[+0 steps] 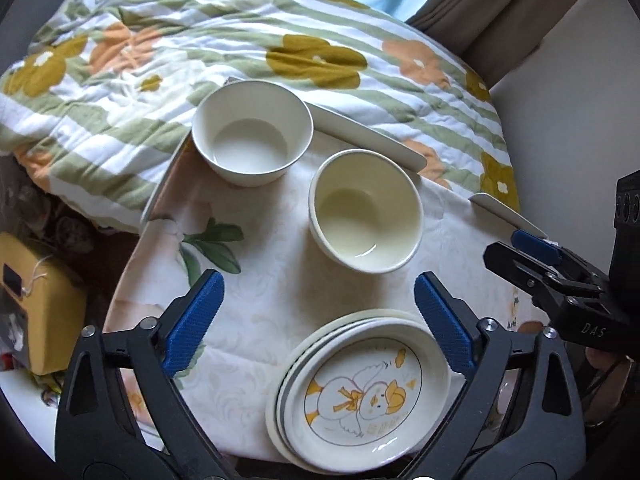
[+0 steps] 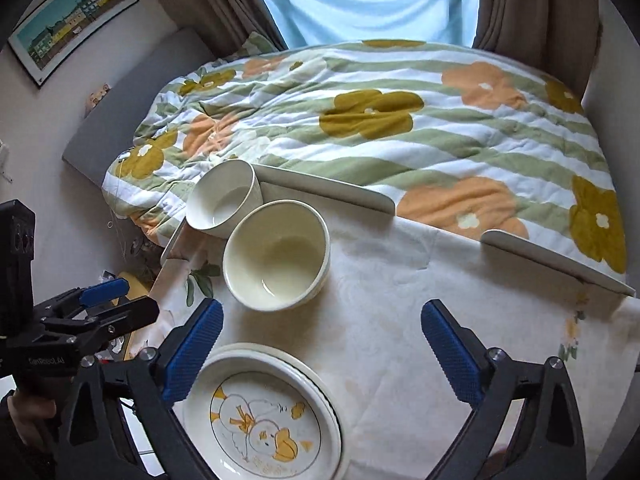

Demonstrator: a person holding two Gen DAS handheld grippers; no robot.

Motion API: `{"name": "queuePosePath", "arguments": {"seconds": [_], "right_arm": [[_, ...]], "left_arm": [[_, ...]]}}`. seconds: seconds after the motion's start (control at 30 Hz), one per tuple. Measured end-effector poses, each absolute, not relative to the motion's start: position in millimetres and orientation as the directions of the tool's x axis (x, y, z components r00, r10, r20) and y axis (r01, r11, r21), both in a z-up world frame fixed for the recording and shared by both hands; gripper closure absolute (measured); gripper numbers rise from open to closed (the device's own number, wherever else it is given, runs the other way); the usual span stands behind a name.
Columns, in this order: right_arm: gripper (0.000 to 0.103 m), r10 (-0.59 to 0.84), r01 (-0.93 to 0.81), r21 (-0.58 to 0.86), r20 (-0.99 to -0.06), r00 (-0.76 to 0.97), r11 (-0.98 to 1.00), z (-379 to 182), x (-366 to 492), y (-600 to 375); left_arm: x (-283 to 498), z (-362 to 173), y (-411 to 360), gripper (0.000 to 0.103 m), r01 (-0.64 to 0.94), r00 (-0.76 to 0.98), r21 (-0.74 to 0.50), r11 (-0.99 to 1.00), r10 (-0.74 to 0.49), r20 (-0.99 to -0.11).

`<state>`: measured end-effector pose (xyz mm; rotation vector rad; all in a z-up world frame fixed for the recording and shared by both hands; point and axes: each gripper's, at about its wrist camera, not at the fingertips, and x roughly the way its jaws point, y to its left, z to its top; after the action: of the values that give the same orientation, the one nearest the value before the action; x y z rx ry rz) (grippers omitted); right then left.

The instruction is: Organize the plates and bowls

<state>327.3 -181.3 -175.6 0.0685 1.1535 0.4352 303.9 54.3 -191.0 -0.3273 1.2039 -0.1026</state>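
Note:
A stack of cream plates [image 1: 360, 392], the top one with a duck drawing, sits at the near edge of the table; it also shows in the right wrist view [image 2: 264, 412]. A cream bowl [image 1: 366, 210] stands beyond it, also in the right wrist view [image 2: 276, 254]. A white bowl [image 1: 252, 132] stands farther back left, also in the right wrist view [image 2: 224, 200]. My left gripper [image 1: 318, 320] is open and empty, above the table just before the plate stack. My right gripper [image 2: 322, 344] is open and empty, above the table right of the stack.
The table [image 2: 400, 300] has a floral cloth and raised white edge rails [image 2: 324, 192]. A flowered quilt [image 2: 380, 120] on a bed lies right behind it. A yellow box [image 1: 36, 300] sits low on the left. The right gripper shows in the left wrist view [image 1: 536, 256].

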Motion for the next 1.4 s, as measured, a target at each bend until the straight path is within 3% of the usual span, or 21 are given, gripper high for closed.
{"name": "queuePosePath", "arguments": {"seconds": [0.17,0.37,0.5,0.57,1.07,1.4], "right_arm": [[0.040,0.348,-0.253,0.286,-0.904,0.248,0.924,-214,359,-159],[0.058,0.347,-0.196,0.312,-0.921,0.179,0.930,-248,376,-148],[0.073,0.348,-0.186,0.319,-0.925,0.153,0.929,-259,381,-143],[0.086,0.349,-0.183,0.321,-0.925,0.149,0.929,-261,381,-140],[0.088,0.337,-0.181,0.306,-0.926,0.170,0.935,-260,381,-138],[0.088,0.332,-0.204,0.281,-0.898,0.290,0.938,-211,356,-153]], "left_arm": [[344,-236,52,0.041,-0.075,0.267,-0.312,0.947,-0.282,-0.922],[366,-266,46,0.055,-0.047,0.211,-0.312,0.949,-0.296,-0.931],[375,-275,47,0.075,-0.033,0.195,-0.344,0.938,-0.332,-0.923],[377,-274,44,0.086,-0.021,0.196,-0.359,0.933,-0.348,-0.917],[378,-260,32,0.087,0.044,0.249,-0.256,0.966,-0.259,-0.933],[354,-210,8,0.087,0.106,0.331,-0.206,0.973,-0.230,-0.915]]}}
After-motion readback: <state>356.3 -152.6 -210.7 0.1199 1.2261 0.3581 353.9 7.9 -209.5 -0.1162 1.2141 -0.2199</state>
